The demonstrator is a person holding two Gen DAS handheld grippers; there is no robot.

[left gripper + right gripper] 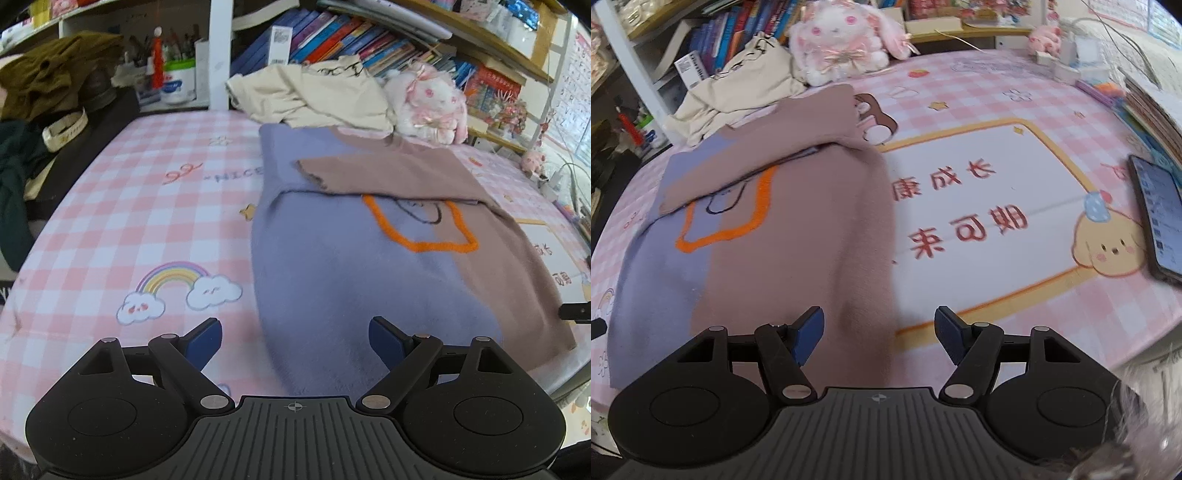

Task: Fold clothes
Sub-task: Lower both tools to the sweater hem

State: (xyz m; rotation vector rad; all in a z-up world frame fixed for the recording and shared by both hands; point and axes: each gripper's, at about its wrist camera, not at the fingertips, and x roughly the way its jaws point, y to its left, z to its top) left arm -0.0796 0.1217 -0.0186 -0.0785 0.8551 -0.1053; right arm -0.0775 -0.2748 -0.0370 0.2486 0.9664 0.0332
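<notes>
Sweater (332, 258) lies flat ahead of both open, empty jaws.

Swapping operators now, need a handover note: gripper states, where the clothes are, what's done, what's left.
Left gripper: open, empty, over the near hem of the sweater, lilac side.
Right gripper: open, empty, at the sweater's near brown edge.
Lilac-and-brown sweater lies flat on the pink checked table cover; both sides look turned in, and the brown sleeve is folded across the chest above the orange outline.
Left to do: fold the body up from the hem, probably in half.
A cream garment sits unfolded behind it, beside the plush rabbit. Mind the phone at the right edge.
</notes>
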